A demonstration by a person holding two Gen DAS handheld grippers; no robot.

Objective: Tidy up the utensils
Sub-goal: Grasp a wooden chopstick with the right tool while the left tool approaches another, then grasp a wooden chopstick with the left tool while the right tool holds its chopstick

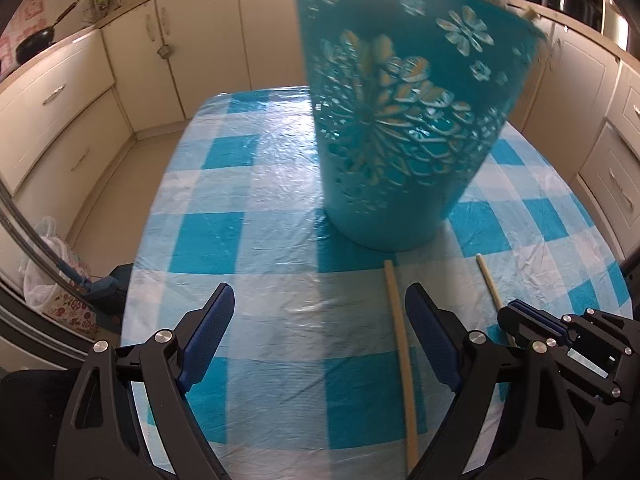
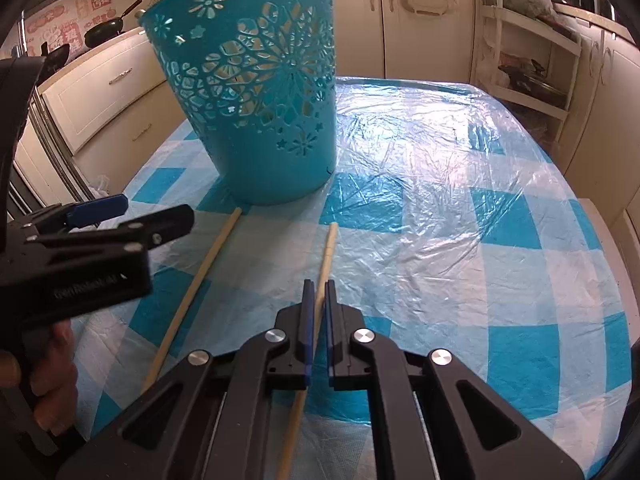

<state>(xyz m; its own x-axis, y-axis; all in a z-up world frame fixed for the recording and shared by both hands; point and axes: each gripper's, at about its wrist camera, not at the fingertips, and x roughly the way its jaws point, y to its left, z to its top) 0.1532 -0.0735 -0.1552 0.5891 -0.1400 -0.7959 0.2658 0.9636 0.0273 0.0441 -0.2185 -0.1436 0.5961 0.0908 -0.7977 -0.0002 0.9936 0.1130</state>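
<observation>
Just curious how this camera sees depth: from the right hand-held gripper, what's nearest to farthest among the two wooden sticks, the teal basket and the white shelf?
1. Gripped stick, between its fingers.
2. Other stick, left.
3. Teal basket, ahead-left.
4. White shelf, far right.

A home kitchen: cream cabinets (image 1: 168,52), a frying pan (image 1: 34,42) on the counter (image 1: 80,36).

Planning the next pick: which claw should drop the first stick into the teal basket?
Right. The right claw is closed around one thin wooden stick, near the teal perforated plastic basket. The left claw is open and empty; the other wooden stick lies beside its finger.
</observation>
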